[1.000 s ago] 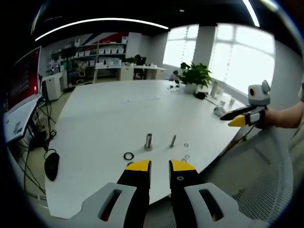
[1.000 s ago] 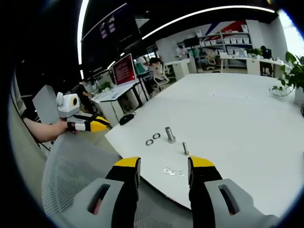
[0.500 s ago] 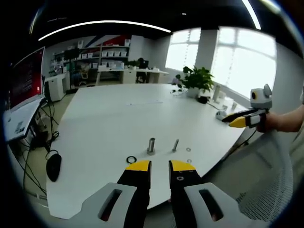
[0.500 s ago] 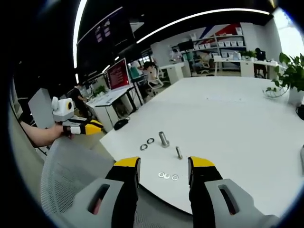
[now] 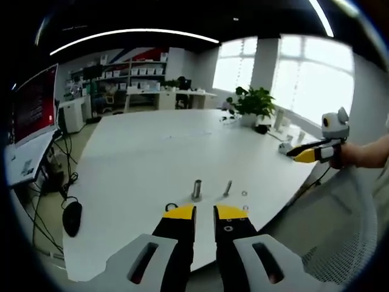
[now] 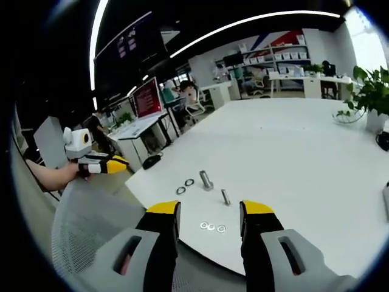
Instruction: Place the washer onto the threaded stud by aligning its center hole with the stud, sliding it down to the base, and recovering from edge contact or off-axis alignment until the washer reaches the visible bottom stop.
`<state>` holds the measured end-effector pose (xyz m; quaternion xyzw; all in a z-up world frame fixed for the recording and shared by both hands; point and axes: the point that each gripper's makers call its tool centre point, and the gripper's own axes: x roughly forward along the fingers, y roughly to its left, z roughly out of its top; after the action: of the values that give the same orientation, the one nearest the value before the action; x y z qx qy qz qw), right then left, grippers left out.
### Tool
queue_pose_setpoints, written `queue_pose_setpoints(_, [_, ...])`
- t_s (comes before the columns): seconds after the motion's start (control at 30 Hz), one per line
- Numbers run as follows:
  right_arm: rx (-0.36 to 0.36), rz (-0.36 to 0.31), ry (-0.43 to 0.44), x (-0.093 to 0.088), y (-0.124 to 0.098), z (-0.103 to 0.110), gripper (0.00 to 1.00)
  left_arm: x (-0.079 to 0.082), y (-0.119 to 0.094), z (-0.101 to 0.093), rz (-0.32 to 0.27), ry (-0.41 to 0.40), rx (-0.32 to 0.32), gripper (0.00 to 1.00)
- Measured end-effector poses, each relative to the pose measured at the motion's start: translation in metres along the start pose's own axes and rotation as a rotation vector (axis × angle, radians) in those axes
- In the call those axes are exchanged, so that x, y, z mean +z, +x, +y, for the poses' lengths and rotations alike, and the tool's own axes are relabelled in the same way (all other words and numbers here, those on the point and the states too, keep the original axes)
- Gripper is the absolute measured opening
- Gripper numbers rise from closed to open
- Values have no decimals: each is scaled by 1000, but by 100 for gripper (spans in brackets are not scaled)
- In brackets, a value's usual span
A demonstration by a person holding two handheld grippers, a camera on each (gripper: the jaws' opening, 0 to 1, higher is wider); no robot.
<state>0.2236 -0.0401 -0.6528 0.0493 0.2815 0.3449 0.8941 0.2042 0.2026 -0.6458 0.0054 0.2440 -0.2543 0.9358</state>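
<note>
Left gripper view: left tool at 6 o'clock, jaws narrow, a thin gap between the yellow tips, nothing held. Just past the tips on the white bench, a thick bolt upright and, at its 3 o'clock, a thinner stud also upright. Small washer flat on the bench just beside the stud, at its 3 o'clock; a dark ring at 9 o'clock of the tips, partly hidden behind them. Right tool out at 3 o'clock, held in a hand, well apart from the parts; too small to tell its gap here.

Right gripper view: right tool at 6 o'clock, jaws wide, empty. Between the tips, three small washers lying in a row near the bench edge; stud upright at their 12 o'clock, bolt beyond at 11 o'clock, two dark rings at its 9 o'clock. Left tool off at 9 o'clock over a mesh chair.

Step in hand, by judgement: approach only; no washer picked up yet, stud bare. Next move calls for lowering the right tool onto one washer's rim near the bench edge, pinching it without scattering its neighbours, then carrying it level over the stud top.
</note>
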Motion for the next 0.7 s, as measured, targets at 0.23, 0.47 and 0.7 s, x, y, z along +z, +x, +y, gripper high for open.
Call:
queue_pose_setpoints(0.23, [-10,3,8,-2,-1,-3,42,-8,4,-6,58,17,-28,14])
queue_pose_setpoints(0.47, [-16,3,8,-3,-3,-4,42,-17,11,6,154,1,-19,18])
queue_pose_setpoints(0.7, [-18,4,14,-3,-3,-5,42,-13,29,18,211,-3,-20,23])
